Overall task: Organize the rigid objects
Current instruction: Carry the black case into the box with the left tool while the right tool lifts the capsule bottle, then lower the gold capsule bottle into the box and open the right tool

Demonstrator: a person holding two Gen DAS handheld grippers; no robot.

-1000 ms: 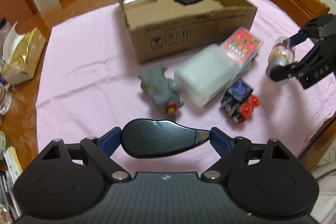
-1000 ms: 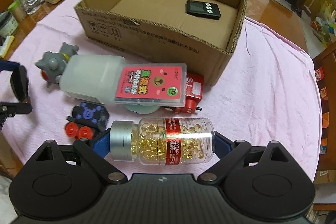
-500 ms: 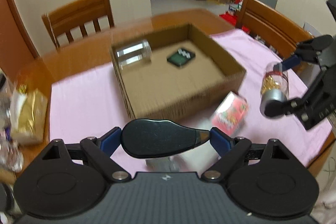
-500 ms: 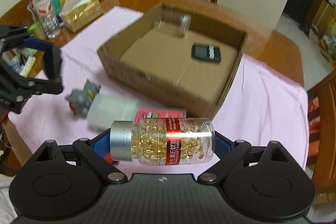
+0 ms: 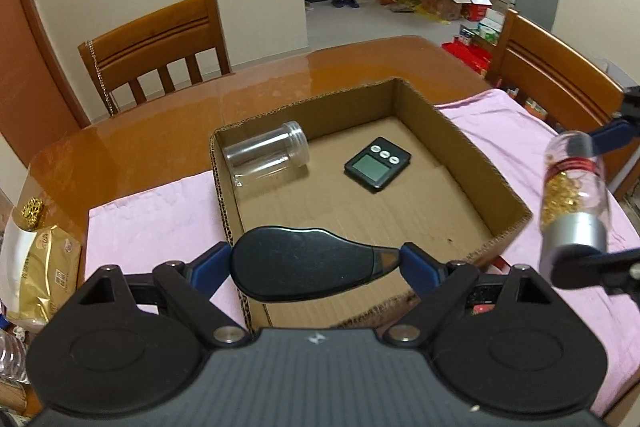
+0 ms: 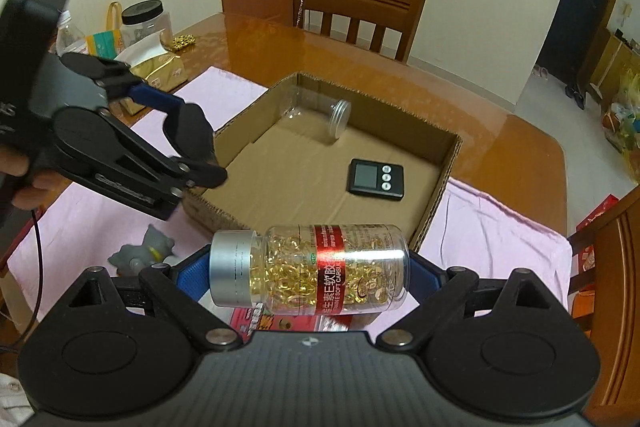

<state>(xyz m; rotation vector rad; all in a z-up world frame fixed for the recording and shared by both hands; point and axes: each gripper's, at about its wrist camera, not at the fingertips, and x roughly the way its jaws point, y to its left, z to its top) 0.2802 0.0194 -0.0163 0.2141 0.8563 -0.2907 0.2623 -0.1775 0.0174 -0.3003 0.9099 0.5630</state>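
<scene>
Surface (image 5: 168,131) of glossy wood carries a pink cloth (image 5: 156,223), and on the cloth sits an open cardboard box (image 5: 476,155). Inside the box, a clear empty jar (image 5: 266,158) lies on its side in the far left corner, with a small black timer (image 5: 378,169) flat on the floor beside it, apart from the jar. The left tool (image 5: 316,269) is clamped on a flat black object (image 5: 308,267) above the box's near wall. The right tool (image 6: 312,277) grips a capsule bottle (image 6: 312,277) crosswise, silver cap to the left, above the box's near edge. A grey toy figure (image 6: 144,253) lies on the cloth outside the box.
</scene>
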